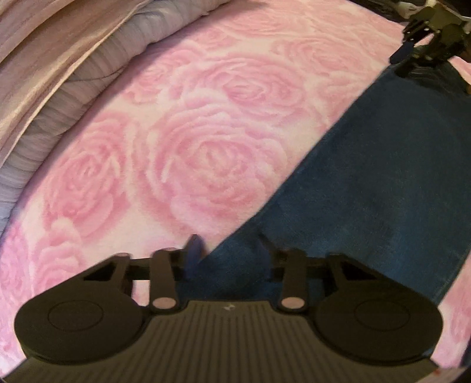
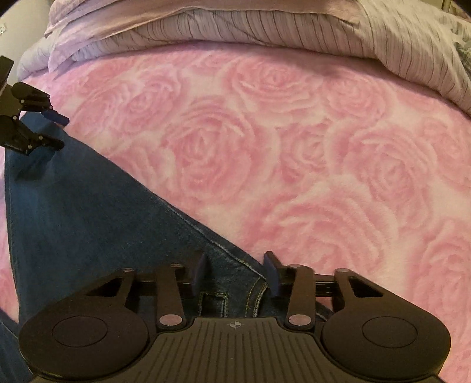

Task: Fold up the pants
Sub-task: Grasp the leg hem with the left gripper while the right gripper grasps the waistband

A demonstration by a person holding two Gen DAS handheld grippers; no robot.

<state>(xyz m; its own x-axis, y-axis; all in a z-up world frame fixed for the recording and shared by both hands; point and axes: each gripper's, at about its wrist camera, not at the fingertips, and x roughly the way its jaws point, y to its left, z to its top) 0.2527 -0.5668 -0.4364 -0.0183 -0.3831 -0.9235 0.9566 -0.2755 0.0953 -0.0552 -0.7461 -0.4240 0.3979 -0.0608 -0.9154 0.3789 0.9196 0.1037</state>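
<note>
1. Pants (image 1: 382,176): dark blue denim, lying flat on pink rose-print blanket (image 1: 206,132). In the left wrist view they run as a band from 6 o'clock up to 1 o'clock.
2. Left gripper (image 1: 226,250): fingers spread, jaws wide apart, at the 6 o'clock end of the pants. The denim's edge sits between the two fingertips; left finger (image 1: 192,250) over blanket, the other over denim. Nothing pinched. Contact with cloth: cannot tell, frame blurred.
3. Right gripper (image 2: 238,271): fingers spread, straddling the waistband end of the pants at 6 o'clock in the right wrist view. Yellow seam stitching and what looks like a belt loop show between the fingers. Not clamped on the cloth.
4. In the right wrist view the pants stretch from 6 o'clock toward 9 o'clock, where the left gripper sits at their far end, fingers apart.
5. In the left wrist view the right gripper shows at 1 o'clock on the far end of the pants.
6. Striped grey-lilac bedding (image 2: 265,26) bunched along 12 o'clock in the right wrist view, beyond the blanket; same bedding at 10 o'clock in the left wrist view.
</note>
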